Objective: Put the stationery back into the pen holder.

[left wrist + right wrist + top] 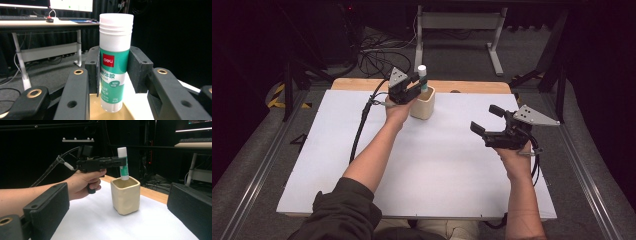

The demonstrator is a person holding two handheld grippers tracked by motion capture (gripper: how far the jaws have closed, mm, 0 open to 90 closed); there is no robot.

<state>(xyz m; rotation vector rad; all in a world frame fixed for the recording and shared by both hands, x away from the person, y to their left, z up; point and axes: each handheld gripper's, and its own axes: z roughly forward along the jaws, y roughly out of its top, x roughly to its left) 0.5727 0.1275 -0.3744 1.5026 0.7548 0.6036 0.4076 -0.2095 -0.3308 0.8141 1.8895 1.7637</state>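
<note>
So the setup is a white sheet [437, 165] laid over a wooden table [472, 86], with grey carpet around it and metal rails running down both sides. The room's pretty dark: black curtains, a tangle of cables on the floor behind the table, and the legs of a white desk frame [457, 22] further back. In the left gripper view there's a desk with a keyboard and a lit monitor off in the background.

Going left to right: the left gripper [414, 86] is clamped on a glue stick [422, 77], with its jaws pressed against the green label on either side. The stick stands upright, long axis pretty much vertical, white cap [116, 27] up and the bottom end pointing straight down. It's hanging from the jaws with its lower end just inside the mouth of a cream square cup [422, 104], which sits directly under the jaw tips. From the right gripper view the stick's bottom has dipped just below the cup's rim; I can't tell if it touches the inside wall.

Further right, well away from the cup, the right gripper [486, 120] hangs over the bare sheet with its jaws spread wide apart and nothing between them. It's aimed back toward the cup and the other hand.
</note>
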